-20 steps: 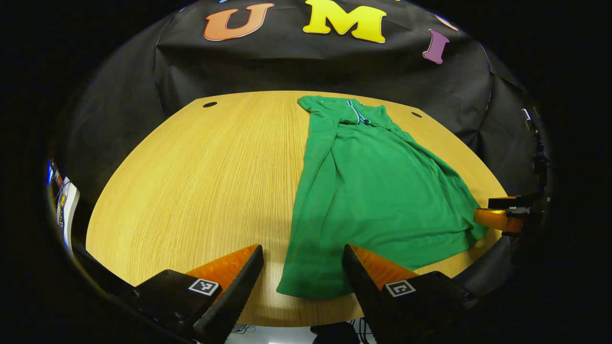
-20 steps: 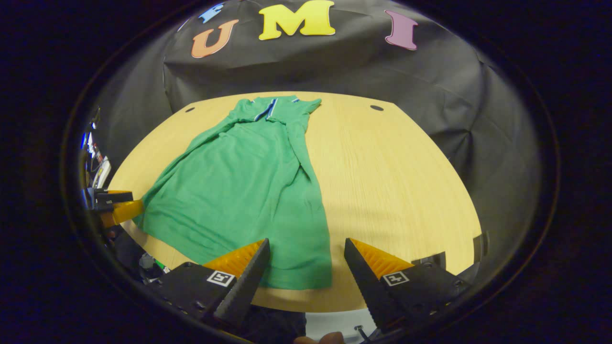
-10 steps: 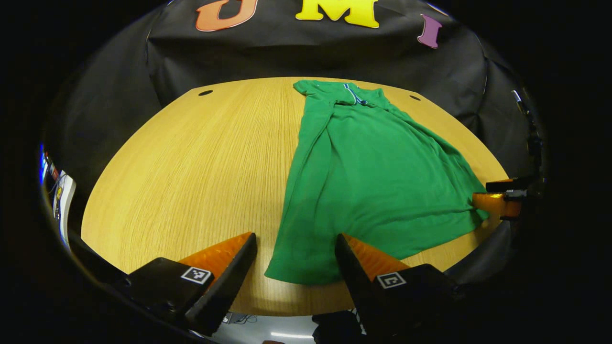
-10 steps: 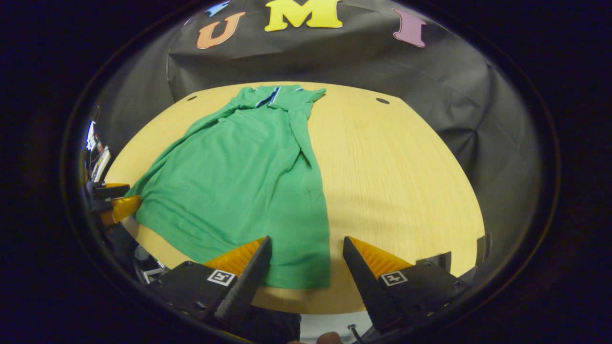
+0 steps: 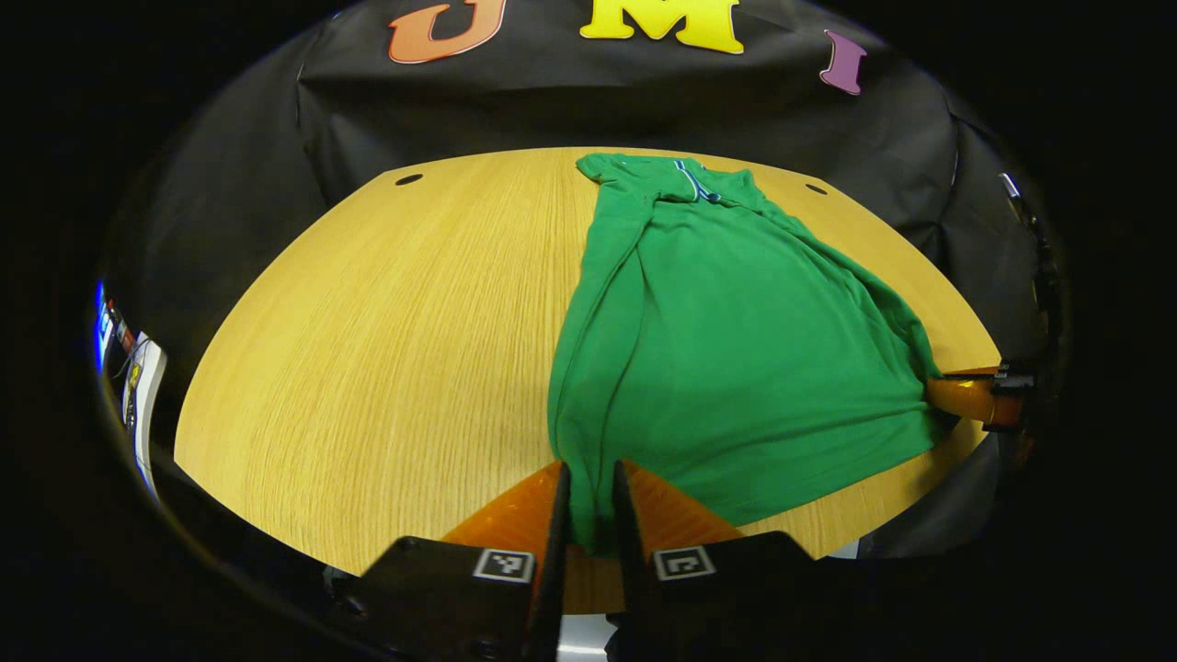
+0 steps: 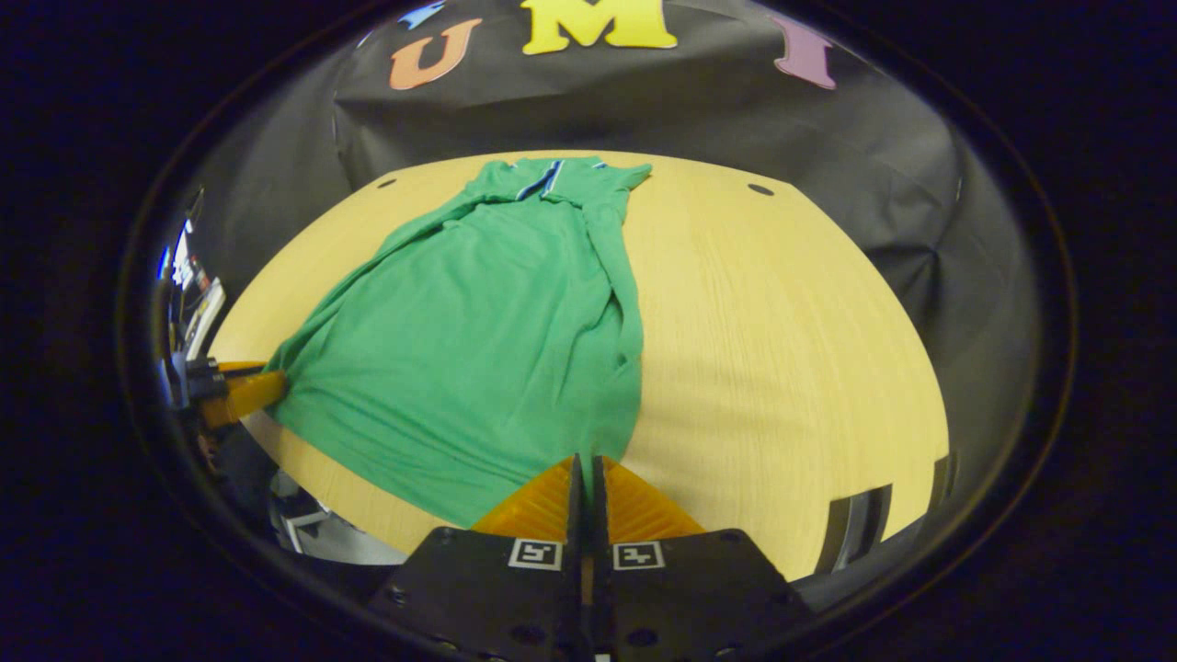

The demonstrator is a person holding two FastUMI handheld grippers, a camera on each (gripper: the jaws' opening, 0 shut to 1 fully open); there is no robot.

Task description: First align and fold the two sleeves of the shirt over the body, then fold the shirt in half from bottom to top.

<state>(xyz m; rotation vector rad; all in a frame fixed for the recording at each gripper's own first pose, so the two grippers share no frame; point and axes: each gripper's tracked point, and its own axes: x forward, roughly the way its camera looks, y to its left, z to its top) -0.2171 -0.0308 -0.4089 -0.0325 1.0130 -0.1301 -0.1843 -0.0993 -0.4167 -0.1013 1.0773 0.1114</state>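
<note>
Green shirt [image 5: 736, 340] lies flat on the wooden surface [image 5: 386, 340], with its collar at the far edge near the black cloth wall and its hem at the near edge. Both sleeves are folded over the body, so the shirt makes a long narrow shape.

Seen from the left gripper view, the left gripper [image 5: 590, 496] stands at 6 o'clock, and its jaws are narrow and pinch the near hem corner of the shirt; a small fold of green cloth stands up between the two fingers. At 3 o'clock in this view, the right gripper [image 5: 965, 397] touches the other hem corner at the edge of the surface.

Seen from the right gripper view, the right gripper [image 6: 585, 483] is at 6 o'clock with its jaws almost fully closed on the hem corner of the shirt [image 6: 478, 340], and the cloth runs in between the tips. At 9 o'clock the left gripper [image 6: 241, 393] meets the opposite corner of the hem. The surface [image 6: 782, 349] is bare wood from 1 to 4 o'clock.
</note>
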